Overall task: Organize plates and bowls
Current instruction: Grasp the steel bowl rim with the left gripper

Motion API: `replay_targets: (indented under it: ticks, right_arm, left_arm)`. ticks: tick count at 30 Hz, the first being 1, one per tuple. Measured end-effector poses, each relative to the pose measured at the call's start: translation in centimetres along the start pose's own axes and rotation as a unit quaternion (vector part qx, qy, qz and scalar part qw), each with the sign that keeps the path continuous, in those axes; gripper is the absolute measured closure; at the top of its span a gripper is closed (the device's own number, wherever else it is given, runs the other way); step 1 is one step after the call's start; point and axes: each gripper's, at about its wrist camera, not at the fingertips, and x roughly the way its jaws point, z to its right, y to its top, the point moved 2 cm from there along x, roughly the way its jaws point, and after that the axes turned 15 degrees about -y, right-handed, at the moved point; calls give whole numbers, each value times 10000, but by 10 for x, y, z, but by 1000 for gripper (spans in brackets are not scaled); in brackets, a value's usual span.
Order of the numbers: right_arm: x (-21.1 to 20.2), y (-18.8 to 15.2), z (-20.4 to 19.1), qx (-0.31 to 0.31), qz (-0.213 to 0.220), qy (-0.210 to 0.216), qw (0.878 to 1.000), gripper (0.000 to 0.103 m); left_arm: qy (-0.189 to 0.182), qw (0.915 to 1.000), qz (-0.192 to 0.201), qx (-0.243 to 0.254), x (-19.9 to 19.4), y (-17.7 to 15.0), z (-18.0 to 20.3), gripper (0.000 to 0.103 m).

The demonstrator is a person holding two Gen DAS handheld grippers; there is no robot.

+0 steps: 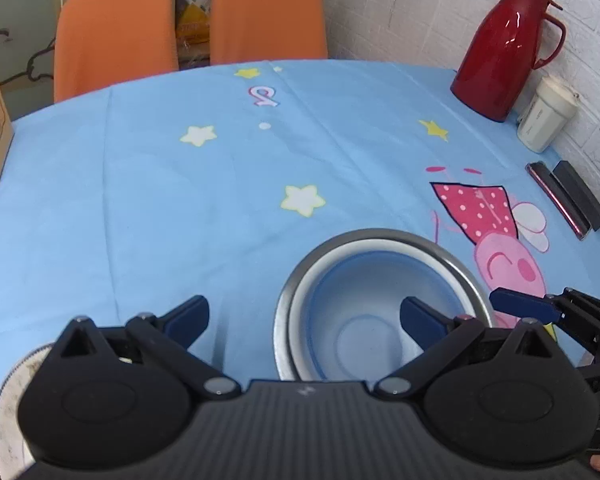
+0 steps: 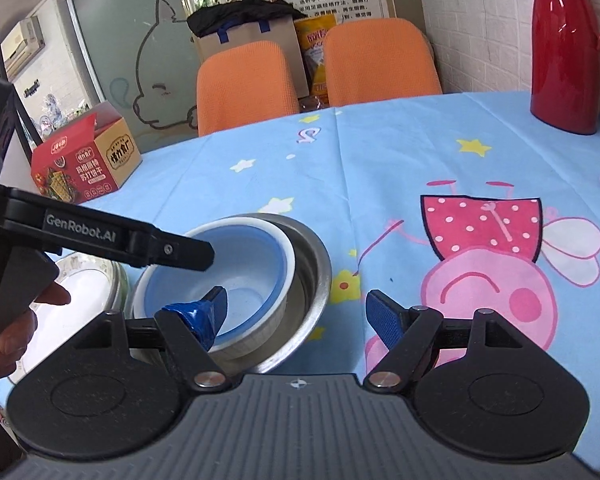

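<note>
Steel rimmed the stack: the metal bowl (image 1: 456, 268) sat on the blue tabletop (image 1: 180, 200) at the lower centre of the left wrist view, with the white-and-blue bowl (image 1: 364, 320) nested inside it. From the right wrist view the same pair lay at the lower left, the white-and-blue bowl (image 2: 252, 264) tilted toward the metal bowl's (image 2: 312, 276) left wall rather than seated level.

My left hand-held gripper (image 1: 304, 320) was spread wide, holding nothing; its right finger hung over the inner bowl's mouth, while its left finger stood over bare cloth. So the stack lay ahead and to the right of that gripper's centre line. My right hand-held gripper (image 2: 296, 316) was spread as well, empty, its left finger over the near rim of the inner bowl, so the stack lay to its left. Both were close; I judged the left the nearer, since it already stood over the bowl's opening.

A white plate (image 2: 88, 284) showed at the left edge, just beside the bowls, partly hidden by my left hand-held gripper. I judged it the next piece to be stacked.
</note>
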Motion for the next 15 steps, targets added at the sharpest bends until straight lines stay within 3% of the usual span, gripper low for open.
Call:
replay_targets:
  ticks: [15]
  right_arm:
    - [32,1,-17,-147,-387,-152,9990,39]
  left_arm:
    - [78,9985,-373,391,28,9,-5,3]
